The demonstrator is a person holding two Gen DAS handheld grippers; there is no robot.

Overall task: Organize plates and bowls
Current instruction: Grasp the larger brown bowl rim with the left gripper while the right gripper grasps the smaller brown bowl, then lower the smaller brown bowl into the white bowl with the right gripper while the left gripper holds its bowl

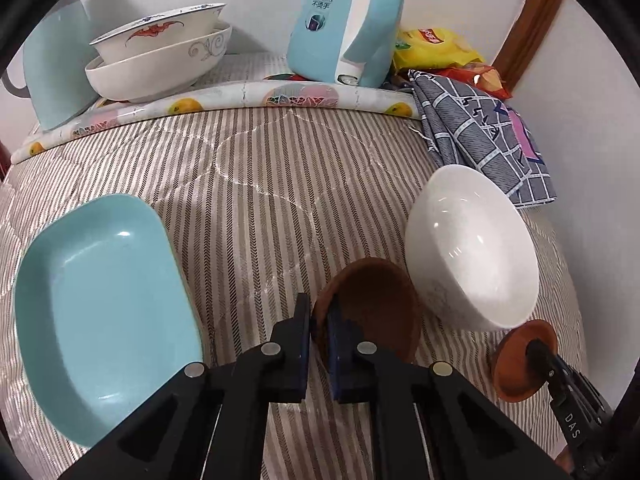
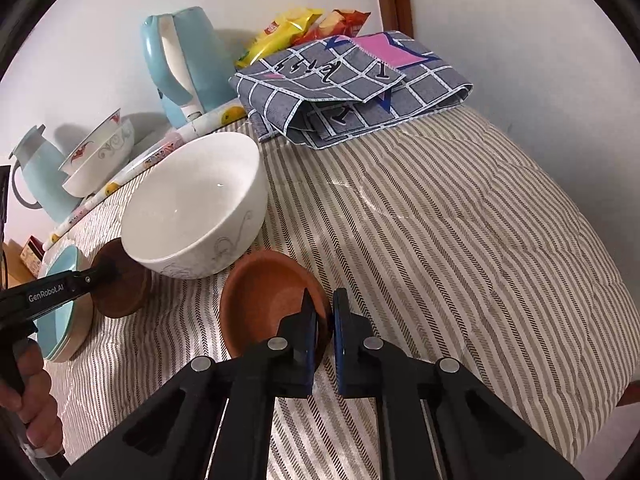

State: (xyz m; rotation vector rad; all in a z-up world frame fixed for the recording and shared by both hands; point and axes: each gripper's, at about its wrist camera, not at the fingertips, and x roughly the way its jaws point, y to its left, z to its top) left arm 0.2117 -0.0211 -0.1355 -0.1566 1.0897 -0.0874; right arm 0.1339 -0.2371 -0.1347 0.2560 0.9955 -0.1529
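Two brown saucers, one per gripper! In the left wrist view, lower left sits the teal dish (image 1: 104, 304) on the striped tabletop (image 1: 280, 168); at lower centre the left gripper (image 1: 319, 320) pinches the first brown saucer's (image 1: 372, 304) rim. White bowl (image 1: 472, 248) just right. In the right wrist view, the right gripper (image 2: 331, 312) pinches the second brown saucer (image 2: 268, 296), lower centre.

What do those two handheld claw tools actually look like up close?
Both are matte black plastic. The left gripper and right gripper each end in two flat fingers faced with dark blue pads, hinged on round silver pins. White lettering on the bodies reads GenRobot.AI and DAS.
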